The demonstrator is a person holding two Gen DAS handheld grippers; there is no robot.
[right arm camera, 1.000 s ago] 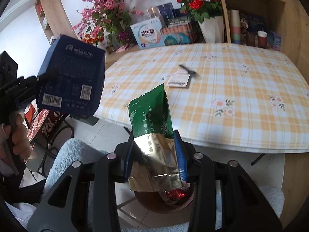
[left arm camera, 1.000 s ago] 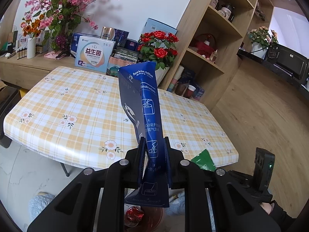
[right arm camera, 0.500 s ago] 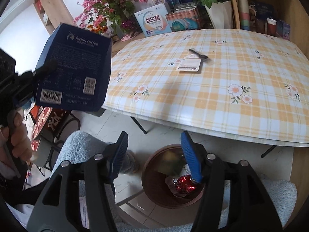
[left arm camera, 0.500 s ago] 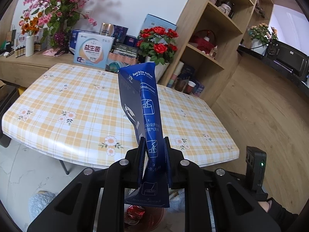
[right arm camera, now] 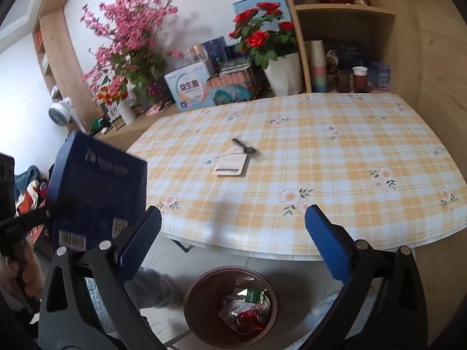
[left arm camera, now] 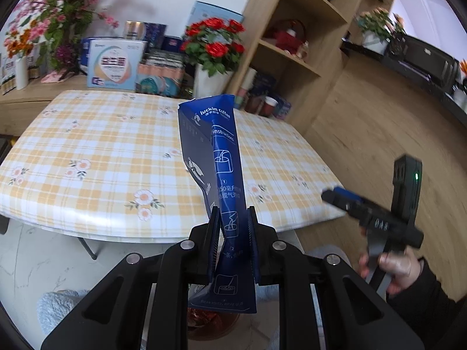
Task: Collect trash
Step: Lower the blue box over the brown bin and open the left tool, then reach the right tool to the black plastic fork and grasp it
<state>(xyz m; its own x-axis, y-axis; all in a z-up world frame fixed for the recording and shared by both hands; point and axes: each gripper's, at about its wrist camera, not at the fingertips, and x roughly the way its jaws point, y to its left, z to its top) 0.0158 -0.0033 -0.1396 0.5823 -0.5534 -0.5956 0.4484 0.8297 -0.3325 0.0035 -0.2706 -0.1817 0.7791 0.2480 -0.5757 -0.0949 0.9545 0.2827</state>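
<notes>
My left gripper point(left arm camera: 233, 233) is shut on a dark blue coffee box point(left arm camera: 217, 157), held upright in front of the table's near edge. The box also shows at the left of the right wrist view point(right arm camera: 96, 186). My right gripper point(right arm camera: 233, 227) is open and empty above a brown round trash bin point(right arm camera: 201, 318) on the floor. The bin holds a green packet point(right arm camera: 254, 294), a red wrapper and clear plastic. A white packet point(right arm camera: 230, 164) and a small dark object point(right arm camera: 245, 147) lie on the checked tablecloth point(right arm camera: 321, 157). The right gripper shows at the right of the left wrist view point(left arm camera: 335, 197).
Flower vases, boxes and packets stand on a sideboard point(right arm camera: 140, 122) behind the table. A wooden shelf unit point(right arm camera: 350, 29) with cups stands at the right. Grey slippers point(right arm camera: 154, 288) are on the tiled floor beside the bin.
My right gripper opened and the green packet fell into the bin. It then rose and opened wider. My left gripper still holds the blue box, moved slightly back.
</notes>
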